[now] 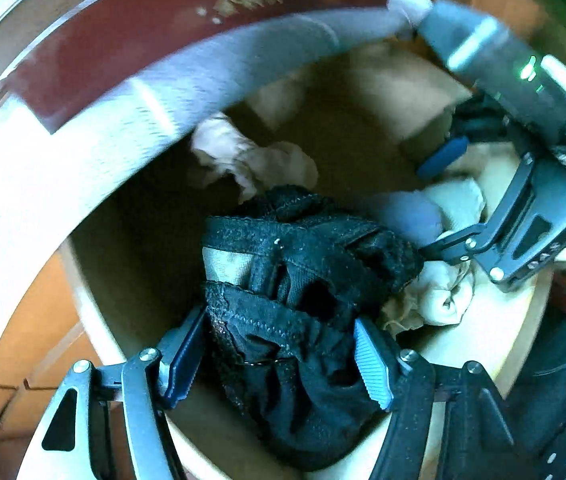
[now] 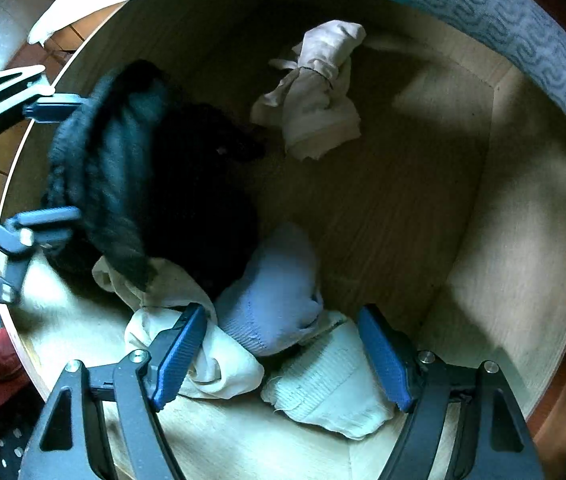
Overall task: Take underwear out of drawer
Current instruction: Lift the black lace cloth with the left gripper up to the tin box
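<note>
The left tool [image 1: 281, 360] points steeply down into the open drawer [image 2: 423, 208], and the black lace underwear [image 1: 295, 300] lies bunched between its two blue pads [image 1: 371, 364], the pad at four o'clock lying against the fabric and the pad at seven o'clock at the lace edge; whether they actually pinch the cloth cannot be told, since the fabric bulges past both pads and the view is blurred. In the right wrist view the same black underwear [image 2: 155, 184] fills the drawer's nine o'clock side, with the left tool [image 2: 49, 160] coming in from the picture's left edge and one finger on either side of the cloth's near edge. The right tool [image 2: 283, 356] hangs straight down over the drawer's near corner with its jaws well apart, gripping nothing; between and below its pads lie a pale blue rolled garment [image 2: 275, 300], a cream ribbed piece [image 2: 323, 392] at five o'clock and a white crumpled piece [image 2: 211, 360] touching the left pad at seven o'clock. A light pinkish bundle [image 2: 319, 92] sits apart on the wooden drawer floor toward twelve o'clock. A patterned blue-grey cloth edge [image 2: 523, 32] curves across the top of that view, above the drawer's back.
</note>
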A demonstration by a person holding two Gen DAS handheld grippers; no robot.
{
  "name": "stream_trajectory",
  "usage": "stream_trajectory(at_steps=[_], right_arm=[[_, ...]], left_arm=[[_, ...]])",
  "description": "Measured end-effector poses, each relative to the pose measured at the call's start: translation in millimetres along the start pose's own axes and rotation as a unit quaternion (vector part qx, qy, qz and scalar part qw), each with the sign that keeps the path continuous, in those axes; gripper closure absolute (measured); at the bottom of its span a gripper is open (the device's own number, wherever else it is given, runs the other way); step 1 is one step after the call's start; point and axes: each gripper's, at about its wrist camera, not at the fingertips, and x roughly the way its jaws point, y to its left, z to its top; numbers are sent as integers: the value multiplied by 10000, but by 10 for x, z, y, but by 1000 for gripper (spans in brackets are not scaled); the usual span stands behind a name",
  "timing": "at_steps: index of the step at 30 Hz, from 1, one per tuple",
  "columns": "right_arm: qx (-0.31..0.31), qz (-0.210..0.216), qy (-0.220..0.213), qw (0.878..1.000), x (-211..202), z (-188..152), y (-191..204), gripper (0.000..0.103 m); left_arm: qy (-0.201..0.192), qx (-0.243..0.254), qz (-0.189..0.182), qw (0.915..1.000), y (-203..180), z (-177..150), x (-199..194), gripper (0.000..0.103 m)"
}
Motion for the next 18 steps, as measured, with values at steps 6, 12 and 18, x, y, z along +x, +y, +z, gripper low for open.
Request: stream_trajectory(at_steps=[6, 12, 18], right_arm=[[5, -22, 34, 10000, 12, 14, 7, 24], [-15, -38, 64, 10000, 24, 19, 15, 24], [-187, -129, 186, 9996, 51, 48, 49, 24]], left_arm=[[-432, -467, -72, 9979, 80, -67, -247, 35], [-785, -728, -124, 9942, 111, -27, -403, 35], [-1055, -780, -124, 9913, 61, -25, -564, 35]])
